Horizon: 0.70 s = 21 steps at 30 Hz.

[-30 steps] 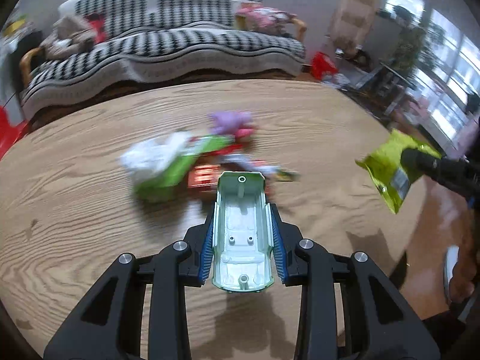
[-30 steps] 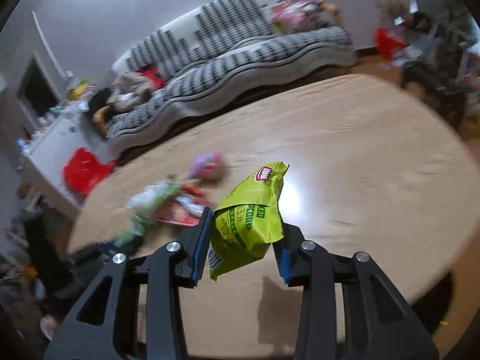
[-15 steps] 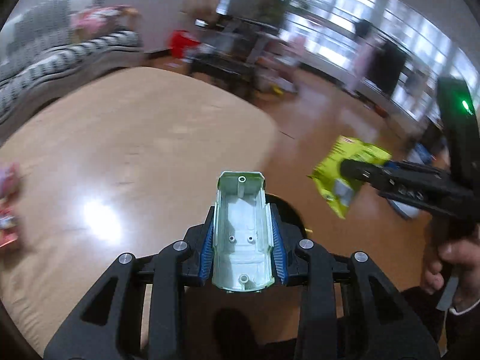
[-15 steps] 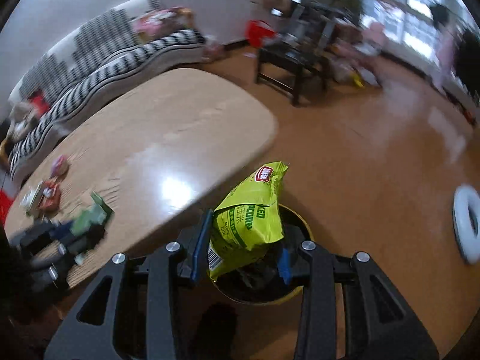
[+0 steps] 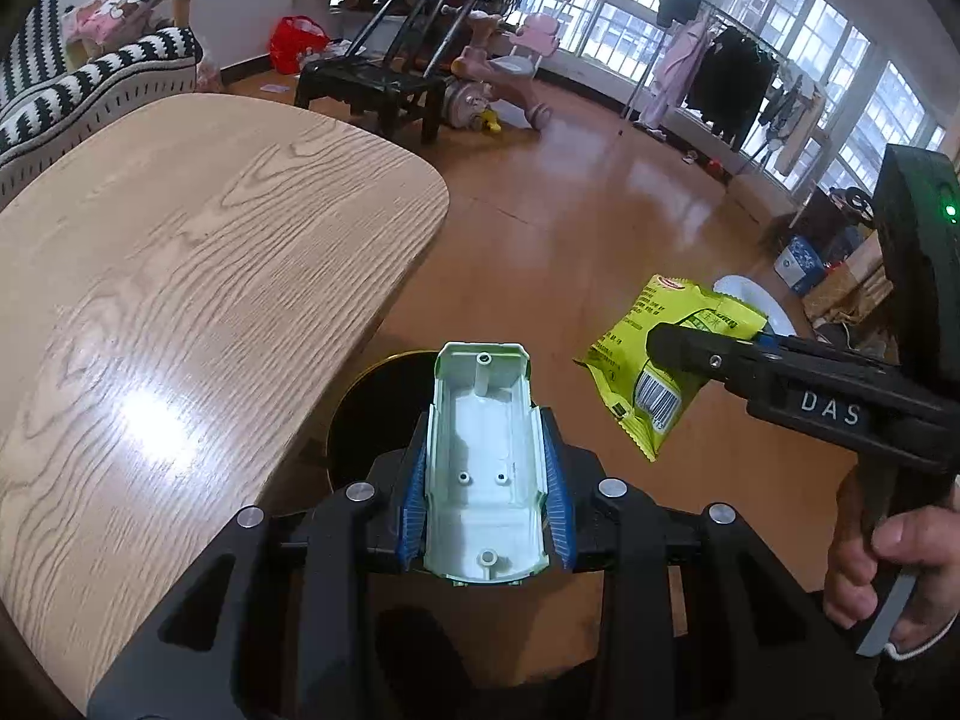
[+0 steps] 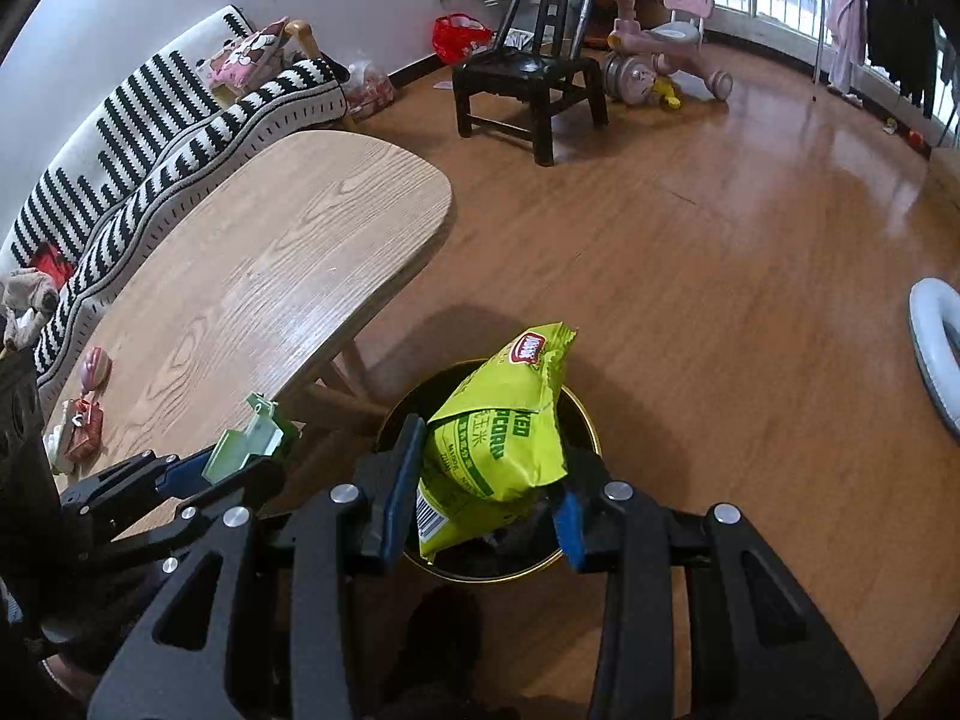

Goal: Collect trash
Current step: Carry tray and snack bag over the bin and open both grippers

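- left gripper (image 5: 487, 501): fingers clamped on a pale green plastic shell (image 5: 485, 468), open side up, blue pads pressed against both long sides. shell's far end pokes out over the bin (image 5: 366, 414).
- right gripper (image 6: 483, 495): fingers pinching a lime-green snack bag (image 6: 501, 441) near its lower half; bag stands tilted, barcode corner hanging down.
- in the right wrist view the bag sits directly above the bin (image 6: 591, 426) mouth; bin is round, dark inside, gold rim, on the wood floor just off the bench (image 6: 270, 294) end, with dark stuff already in it.
- in the left wrist view the bag (image 5: 666, 360) is to the right of the shell, in the air, held by the right gripper (image 5: 690, 354); a hand (image 5: 888, 558) wraps its handle.
- left gripper (image 6: 234, 459) shows in the right view at the bench edge, shell (image 6: 249, 447) still off to the left of the bin.
- bench far end: a few wrappers (image 6: 78, 426) and a pink item (image 6: 96, 366) lying near each other.
- background: striped sofa (image 6: 156, 144), black chair (image 6: 528, 78), pink ride-on toy (image 6: 666, 54).
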Each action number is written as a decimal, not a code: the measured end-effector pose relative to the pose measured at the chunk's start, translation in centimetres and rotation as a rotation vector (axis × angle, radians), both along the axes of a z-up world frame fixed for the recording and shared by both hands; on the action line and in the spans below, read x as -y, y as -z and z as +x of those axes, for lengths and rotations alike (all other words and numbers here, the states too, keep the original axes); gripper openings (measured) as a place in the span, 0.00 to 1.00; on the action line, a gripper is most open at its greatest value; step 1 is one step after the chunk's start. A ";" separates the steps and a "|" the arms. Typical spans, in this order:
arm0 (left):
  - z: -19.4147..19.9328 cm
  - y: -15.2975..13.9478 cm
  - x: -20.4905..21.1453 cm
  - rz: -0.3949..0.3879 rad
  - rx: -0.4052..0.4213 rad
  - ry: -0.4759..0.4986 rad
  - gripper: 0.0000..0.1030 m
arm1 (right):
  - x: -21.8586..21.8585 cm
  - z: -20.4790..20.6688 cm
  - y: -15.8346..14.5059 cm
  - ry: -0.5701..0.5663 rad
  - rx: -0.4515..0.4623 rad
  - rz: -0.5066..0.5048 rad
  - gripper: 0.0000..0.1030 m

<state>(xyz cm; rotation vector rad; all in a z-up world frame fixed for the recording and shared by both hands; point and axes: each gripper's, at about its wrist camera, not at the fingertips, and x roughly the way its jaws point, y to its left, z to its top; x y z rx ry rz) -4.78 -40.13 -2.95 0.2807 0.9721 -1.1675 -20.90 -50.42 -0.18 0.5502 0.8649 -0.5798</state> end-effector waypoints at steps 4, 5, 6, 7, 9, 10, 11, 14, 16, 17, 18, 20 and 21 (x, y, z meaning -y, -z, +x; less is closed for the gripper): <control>0.6 0.2 0.5 0.003 -0.007 -0.010 0.32 | -0.1 0.3 -0.5 -0.007 0.009 -0.005 0.38; 0.7 0.2 0.6 0.003 -0.010 -0.006 0.32 | -0.1 0.5 -0.7 -0.009 0.011 -0.009 0.38; 0.7 0.1 0.6 0.003 -0.010 -0.005 0.32 | -0.2 0.6 -0.8 -0.010 0.011 -0.010 0.38; 0.8 0.2 1.0 0.005 -0.008 -0.002 0.32 | -0.2 0.7 -0.9 -0.011 0.011 -0.010 0.40; 1.0 0.3 1.5 0.013 -0.005 -0.004 0.39 | 0.1 0.8 -1.0 -0.002 0.013 -0.013 0.42; 1.2 0.4 1.6 0.012 -0.009 -0.011 0.51 | 0.1 0.9 -1.1 0.000 0.015 -0.015 0.45; 1.3 0.3 1.5 0.004 -0.010 -0.021 0.57 | 0.2 1.0 -1.2 0.000 0.017 -0.016 0.48; 1.6 -0.1 0.9 -0.010 -0.012 -0.046 0.64 | -0.1 1.1 -1.6 -0.003 0.018 -0.029 0.57; 1.8 -0.5 0.2 -0.023 -0.014 -0.057 0.68 | -0.2 1.2 -1.7 -0.005 0.018 -0.038 0.61; 1.8 -0.7 -0.2 -0.029 -0.011 -0.063 0.71 | -0.3 1.3 -1.8 -0.010 0.020 -0.040 0.65; 2.0 -1.0 -0.6 -0.034 -0.008 -0.070 0.76 | -0.7 1.5 -2.0 -0.018 0.024 -0.044 0.67; 2.2 -1.8 -2.1 -0.049 0.011 -0.090 0.83 | -1.3 2.0 -2.3 -0.036 0.023 -0.056 0.72; 2.4 -2.1 -2.7 -0.052 0.020 -0.098 0.85 | -1.7 2.4 -2.4 -0.049 0.028 -0.056 0.73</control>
